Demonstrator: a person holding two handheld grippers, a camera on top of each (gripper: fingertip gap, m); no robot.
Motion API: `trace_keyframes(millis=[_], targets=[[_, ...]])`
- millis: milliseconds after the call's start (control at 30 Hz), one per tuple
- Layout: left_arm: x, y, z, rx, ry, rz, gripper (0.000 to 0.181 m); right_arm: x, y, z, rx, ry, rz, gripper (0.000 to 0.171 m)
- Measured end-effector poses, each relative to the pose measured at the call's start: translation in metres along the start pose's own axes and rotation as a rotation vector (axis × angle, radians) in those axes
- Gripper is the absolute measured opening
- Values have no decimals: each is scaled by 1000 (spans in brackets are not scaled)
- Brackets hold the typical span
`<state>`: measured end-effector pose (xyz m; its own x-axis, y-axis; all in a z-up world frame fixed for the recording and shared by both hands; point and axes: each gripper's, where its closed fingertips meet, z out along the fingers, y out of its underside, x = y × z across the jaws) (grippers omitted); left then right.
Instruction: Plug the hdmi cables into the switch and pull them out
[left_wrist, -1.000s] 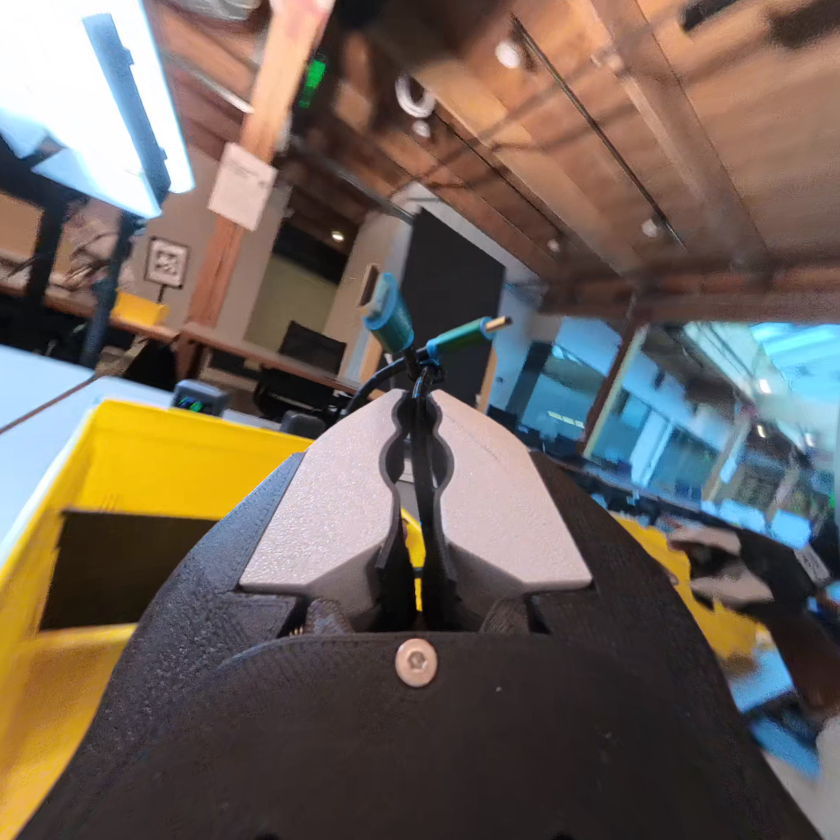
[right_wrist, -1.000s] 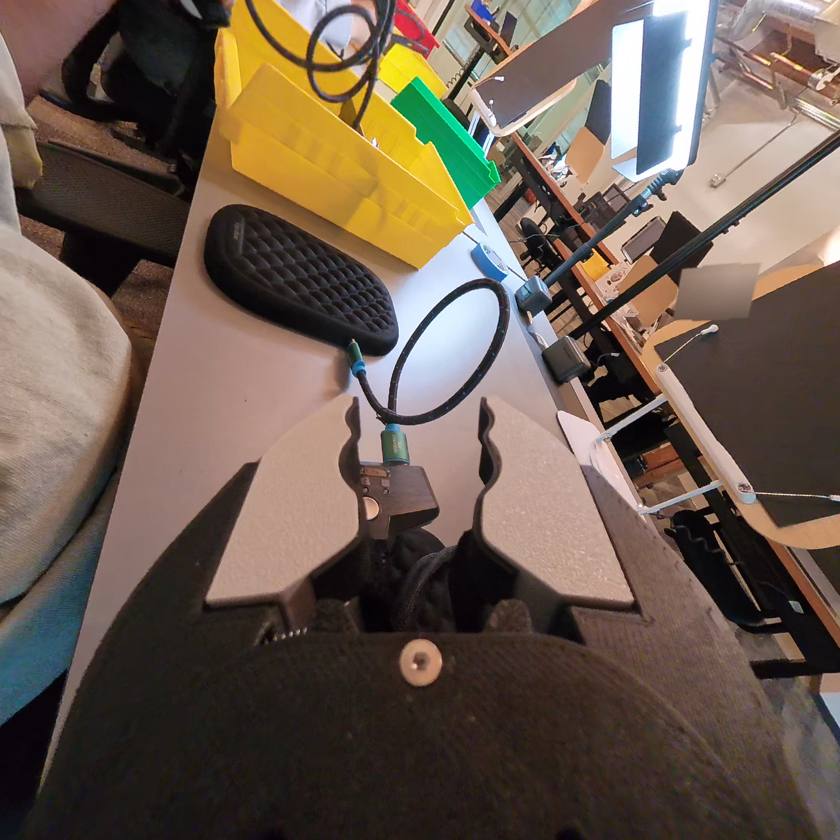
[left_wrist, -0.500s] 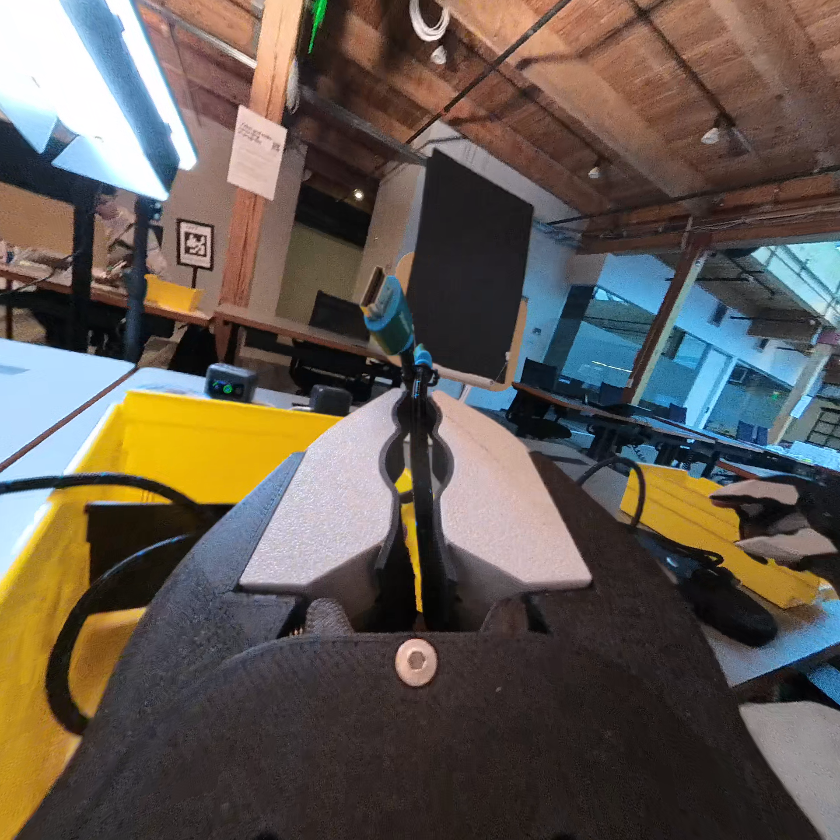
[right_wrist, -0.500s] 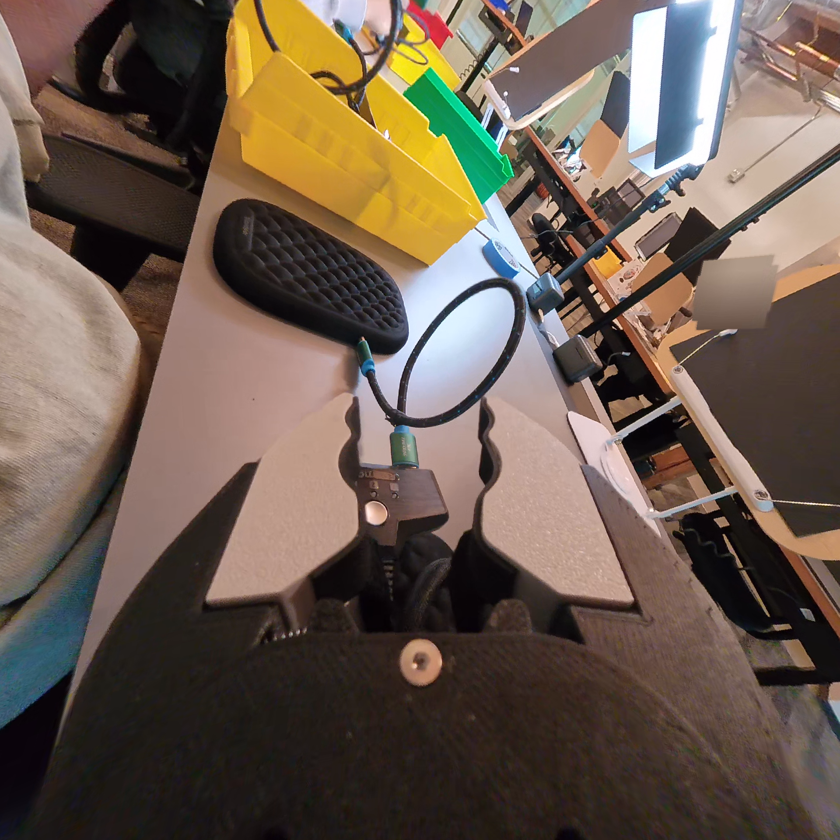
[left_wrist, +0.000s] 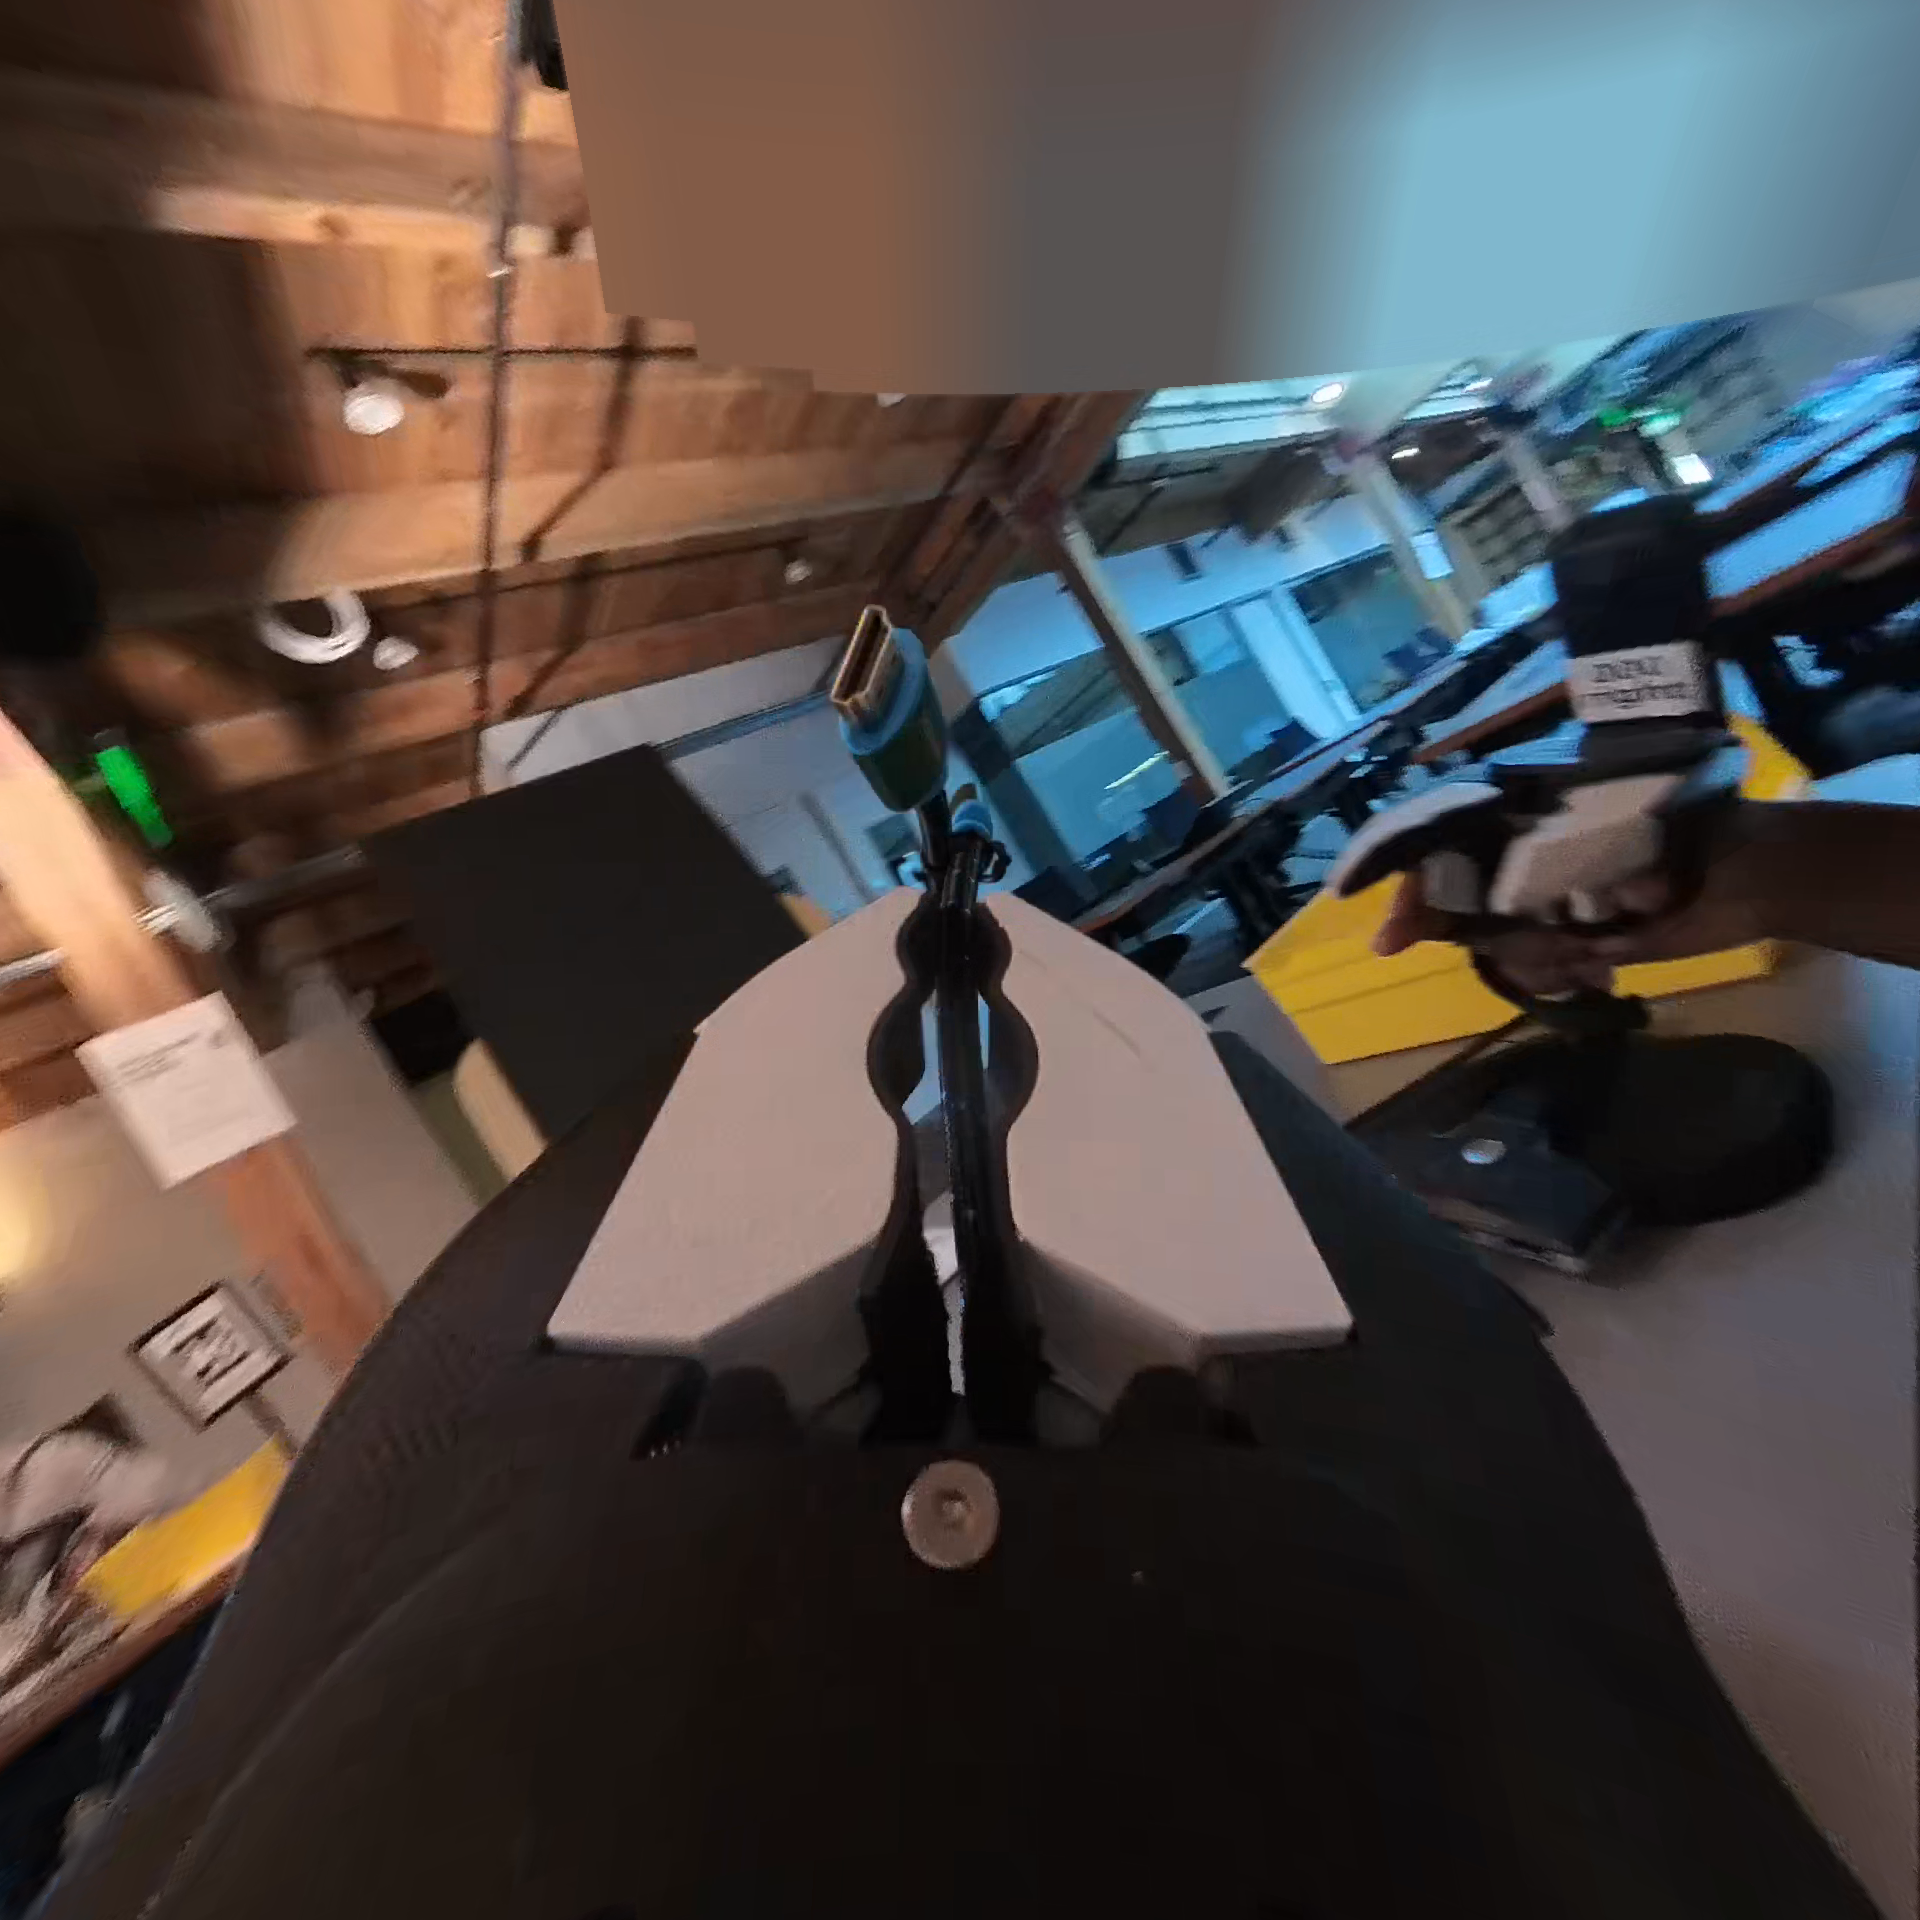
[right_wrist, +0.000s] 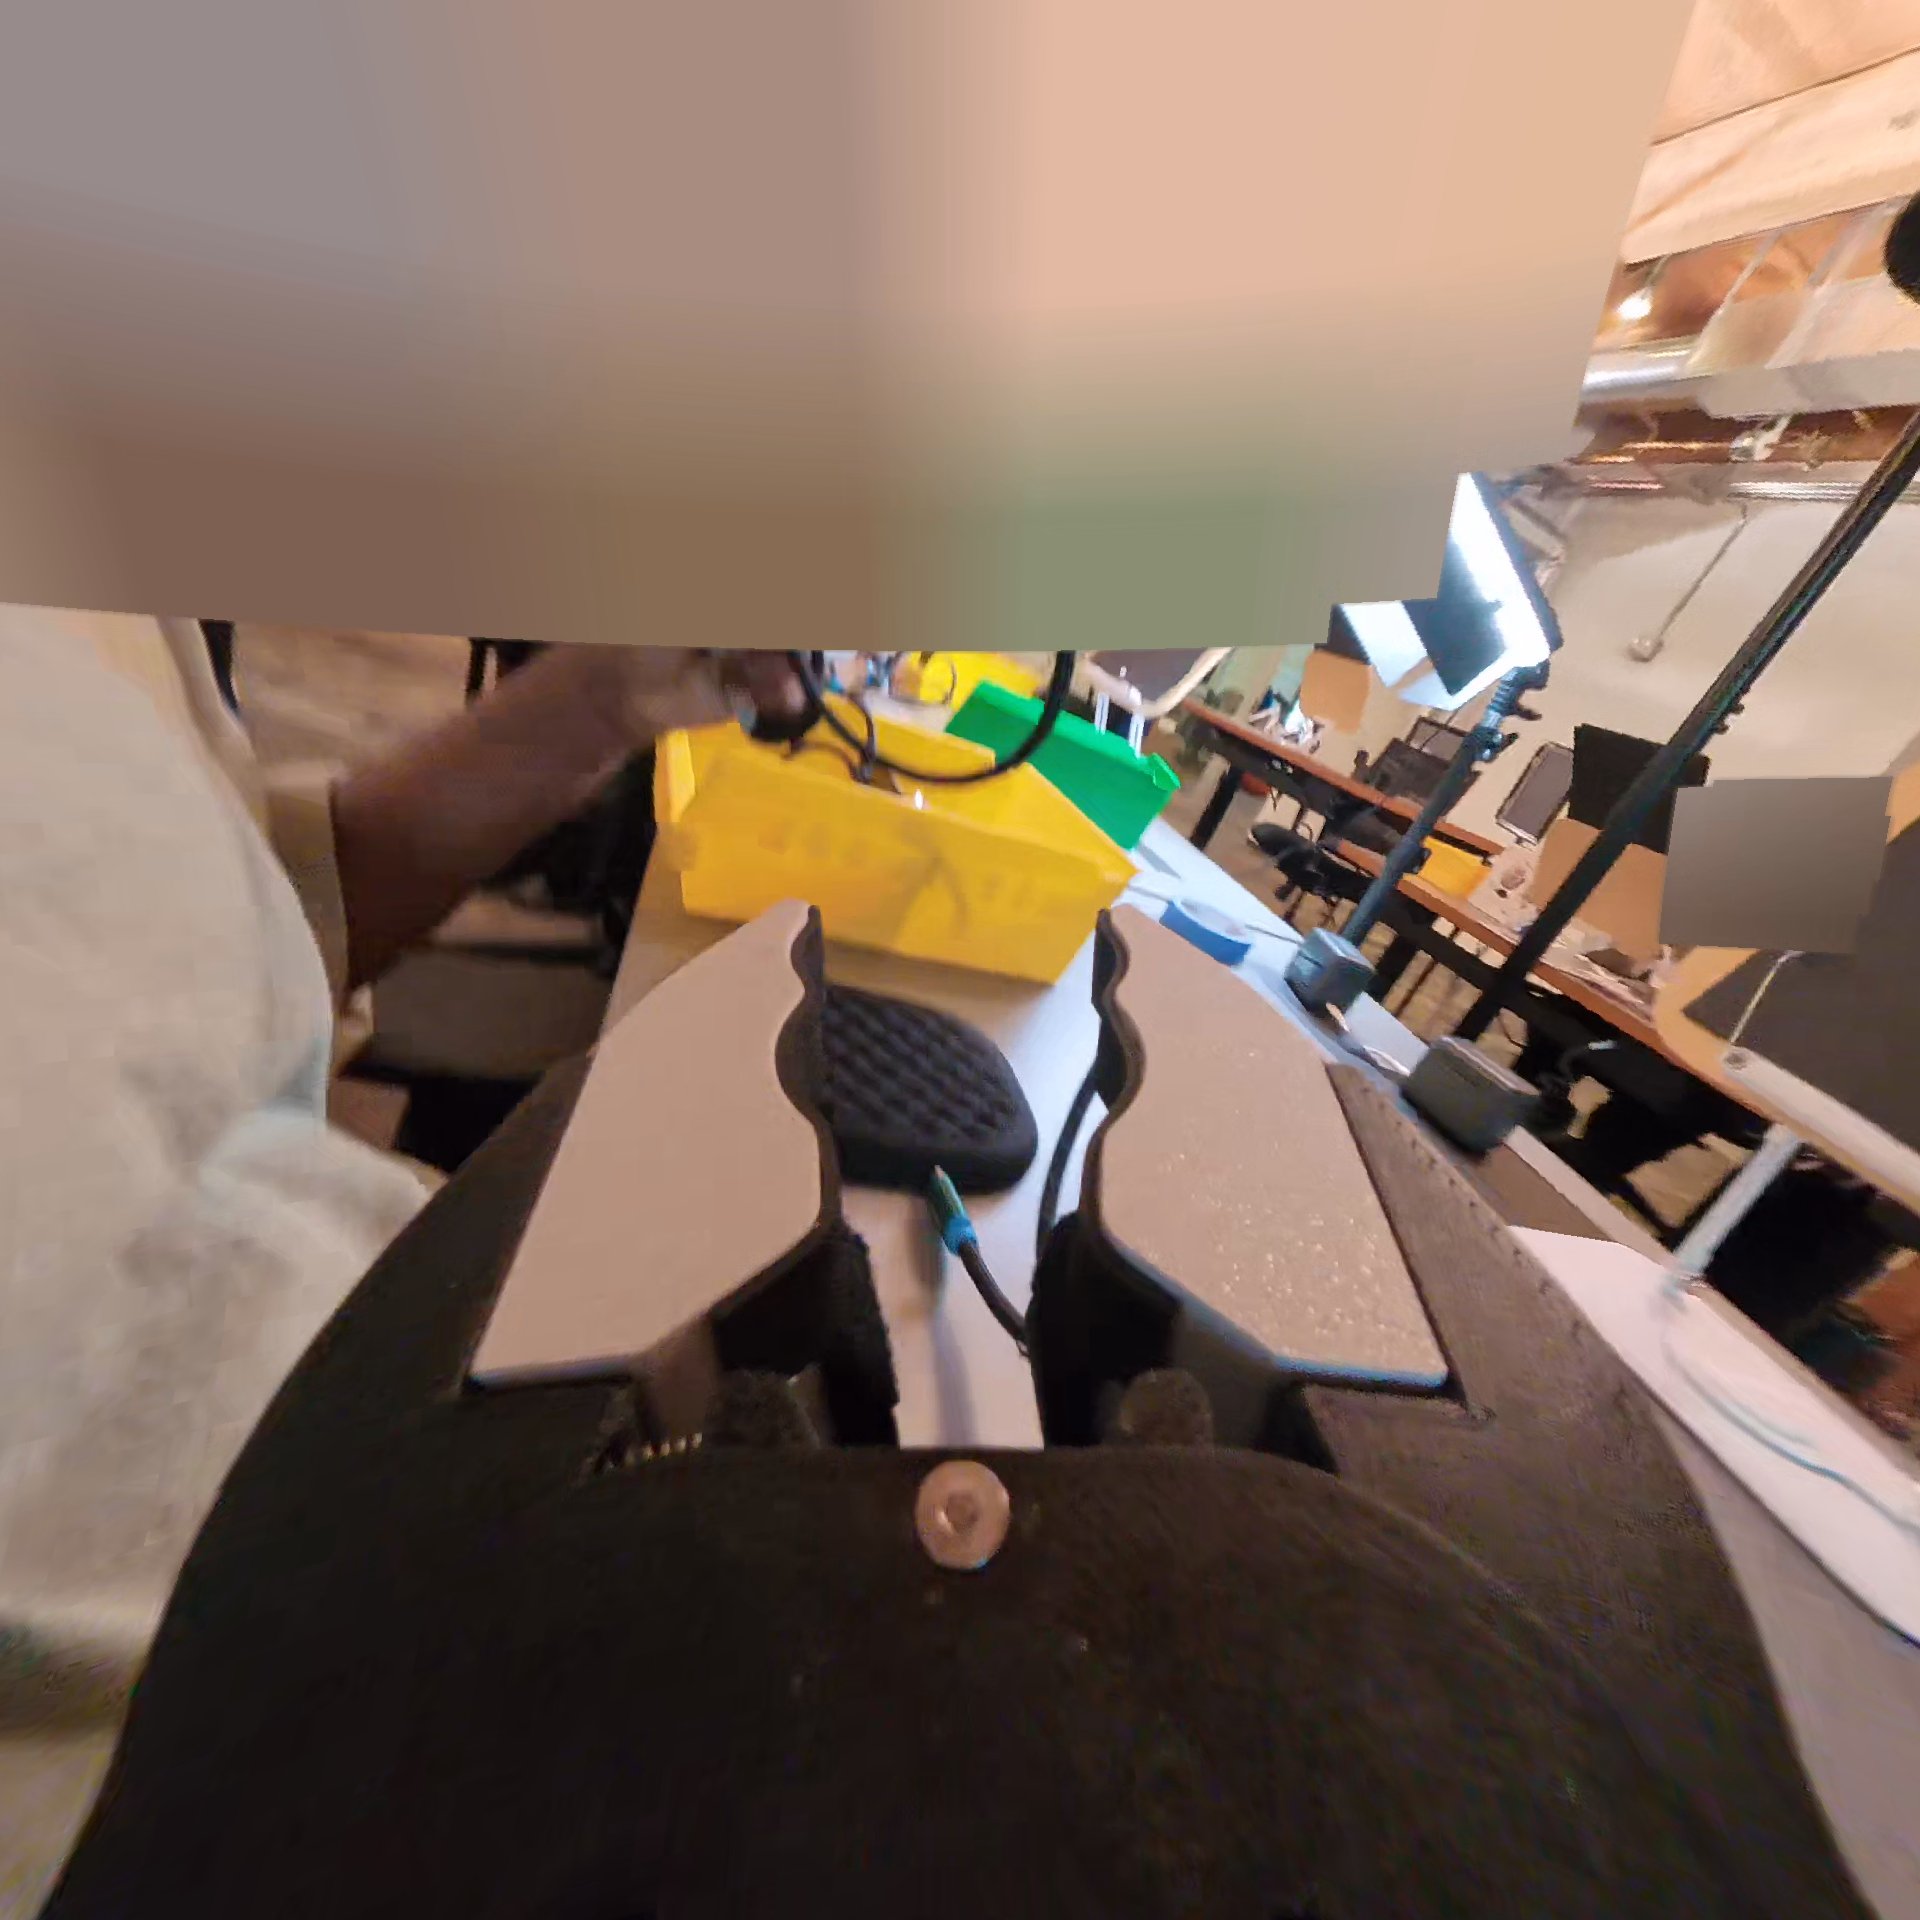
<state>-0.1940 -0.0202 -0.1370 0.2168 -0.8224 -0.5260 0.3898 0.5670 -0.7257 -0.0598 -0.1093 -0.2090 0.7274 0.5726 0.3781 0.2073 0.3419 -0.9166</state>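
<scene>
My left gripper (left_wrist: 951, 914) is shut on a black HDMI cable (left_wrist: 966, 1091) and holds it up in the air. The cable's green-and-blue plug (left_wrist: 891, 717) sticks out past the fingertips, gold end up. The black switch (left_wrist: 1496, 1174), with a round silver button, lies on the table to the right, under my right gripper (left_wrist: 1382, 862), which a hand holds. In the right wrist view my right gripper (right_wrist: 956, 935) is open and empty above the table. A second cable's green-and-blue plug (right_wrist: 948, 1216) lies between its fingers. The switch is out of this view.
A black quilted pad (right_wrist: 914, 1091) lies ahead of the right gripper, with a yellow bin (right_wrist: 883, 862) holding cables and a green bin (right_wrist: 1060, 748) behind it. A blue tape roll (right_wrist: 1205, 925) and grey boxes (right_wrist: 1465, 1091) sit right. A person's arm (right_wrist: 468, 800) reaches over the bin.
My left gripper has swung right with the cable, away from the yellow bin, bringing the switch into its view. My right gripper has tilted up, and the switch has left its view.
</scene>
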Motion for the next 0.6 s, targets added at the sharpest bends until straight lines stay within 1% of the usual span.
trace_keyframes(millis=[67,167,233,333,467,600], targets=[[24,2,11,26,101,12,6,6,-6,0,50,33,48,50],[51,5,21,45,224,17,7,12,-4,-3,34,91,-35,51],[61,8,25,46,273,-2,6,12,-4,-4,14,102,-95,50],[71,16,33,35,323,-87,7,9,-11,-3,34,101,-126,50],[84,35,43,-37,367,-136,6,3,-20,0,38,106,-174,49],[99,54,48,-164,412,-45,6,-3,-30,3,18,120,-249,47]])
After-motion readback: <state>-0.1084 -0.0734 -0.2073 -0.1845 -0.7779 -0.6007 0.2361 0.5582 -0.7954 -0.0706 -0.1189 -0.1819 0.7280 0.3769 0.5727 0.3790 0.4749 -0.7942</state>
